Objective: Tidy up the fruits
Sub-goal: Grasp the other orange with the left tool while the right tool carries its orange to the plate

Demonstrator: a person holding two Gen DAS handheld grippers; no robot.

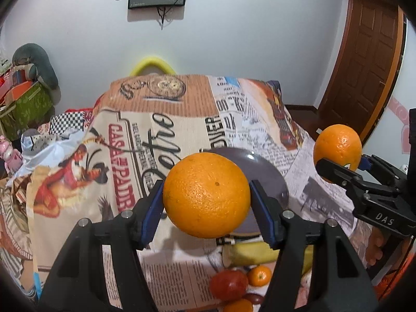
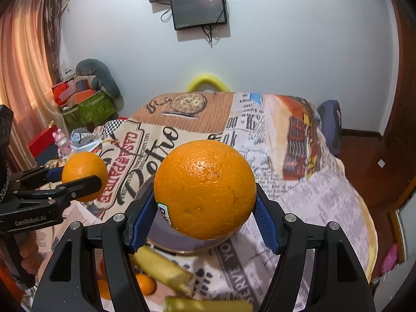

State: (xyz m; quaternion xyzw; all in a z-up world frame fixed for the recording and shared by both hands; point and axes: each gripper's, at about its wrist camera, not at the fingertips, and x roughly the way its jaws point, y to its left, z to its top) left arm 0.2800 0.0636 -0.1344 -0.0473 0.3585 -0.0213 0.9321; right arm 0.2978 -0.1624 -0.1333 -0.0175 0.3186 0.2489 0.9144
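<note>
In the left wrist view, my left gripper (image 1: 207, 191) is shut on a large orange (image 1: 205, 197), held above a grey plate (image 1: 262, 166) on the table. At the right of that view, my right gripper (image 1: 342, 162) holds a second orange (image 1: 336, 145) in the air. The right wrist view shows the right gripper (image 2: 205, 197) shut on that orange (image 2: 208, 182), which bears a sticker, over the grey plate (image 2: 169, 238). The left gripper (image 2: 78, 179) with its orange (image 2: 83, 167) is at the left.
Bananas (image 1: 249, 256), a red fruit (image 1: 228, 284) and small tangerines (image 1: 259, 275) lie near the table's front edge. A printed cloth (image 1: 161, 130) covers the table. Boxes and a toy (image 2: 62, 141) sit to the left; a door (image 1: 369, 59) is at the right.
</note>
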